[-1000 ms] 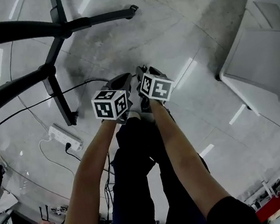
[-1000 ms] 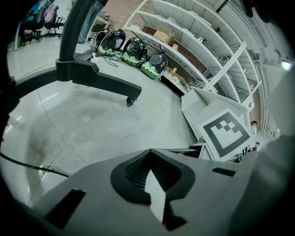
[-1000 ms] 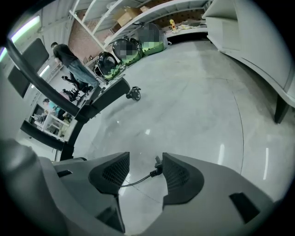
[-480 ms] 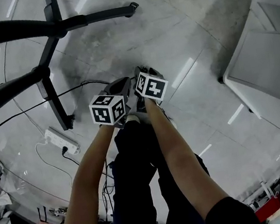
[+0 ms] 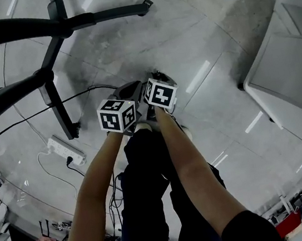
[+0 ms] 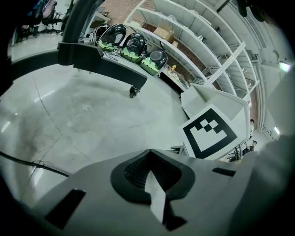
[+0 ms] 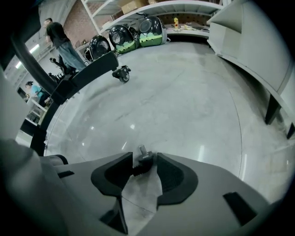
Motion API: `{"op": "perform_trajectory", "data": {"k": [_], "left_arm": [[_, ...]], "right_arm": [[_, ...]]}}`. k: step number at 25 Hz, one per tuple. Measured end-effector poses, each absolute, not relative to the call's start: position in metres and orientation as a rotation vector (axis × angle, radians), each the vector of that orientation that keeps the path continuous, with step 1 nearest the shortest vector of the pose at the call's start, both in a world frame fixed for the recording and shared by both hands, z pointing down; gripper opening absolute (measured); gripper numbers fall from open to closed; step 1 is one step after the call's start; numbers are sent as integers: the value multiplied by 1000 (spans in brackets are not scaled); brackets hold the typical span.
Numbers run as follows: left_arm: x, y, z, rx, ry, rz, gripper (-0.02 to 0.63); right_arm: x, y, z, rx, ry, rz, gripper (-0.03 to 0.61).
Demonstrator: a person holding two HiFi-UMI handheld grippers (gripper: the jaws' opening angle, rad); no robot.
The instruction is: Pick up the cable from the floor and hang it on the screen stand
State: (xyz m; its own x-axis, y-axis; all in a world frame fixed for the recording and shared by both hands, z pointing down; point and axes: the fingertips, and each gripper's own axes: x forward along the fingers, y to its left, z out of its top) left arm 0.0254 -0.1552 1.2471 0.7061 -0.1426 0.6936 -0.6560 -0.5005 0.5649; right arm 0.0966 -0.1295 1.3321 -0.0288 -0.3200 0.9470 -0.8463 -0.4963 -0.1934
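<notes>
Both arms reach steeply down to the floor (image 5: 194, 32). The right claw (image 7: 139, 162), its jaws slightly apart and just now closing, straddles the plug end (image 7: 143, 154) of the black cable (image 5: 22, 124), seemingly to lift it, while the left claw (image 6: 150, 152) is closed and empty beside it. The cable trails left over glossy pale grey stone, past the wheeled legs of the black screen stand (image 5: 61, 28) (a white power strip (image 5: 65, 149) lies nearby), and shelving (image 6: 207, 41) lines the walls.

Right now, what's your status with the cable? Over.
Left gripper shut, empty. Right gripper fingers just closing round cable plug, grip unsure. Stand leg alongside, not blocking.
</notes>
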Motion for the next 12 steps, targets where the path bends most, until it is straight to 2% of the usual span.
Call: {"op": "perform_trajectory", "data": {"k": [2,3,12], "left_arm": [[22,-156,1249,2020,-612,742,6],[20,-157,1249,2018,-615,749,6],[3,-147,1230,2026,-606,847,6]], "right_arm": [[102,-126,1333,1787,-1197,1518,118],[104,-125,1334,1776,-1201,1517,109],[112,-124,1306,1765,-1268,1549,104]]}}
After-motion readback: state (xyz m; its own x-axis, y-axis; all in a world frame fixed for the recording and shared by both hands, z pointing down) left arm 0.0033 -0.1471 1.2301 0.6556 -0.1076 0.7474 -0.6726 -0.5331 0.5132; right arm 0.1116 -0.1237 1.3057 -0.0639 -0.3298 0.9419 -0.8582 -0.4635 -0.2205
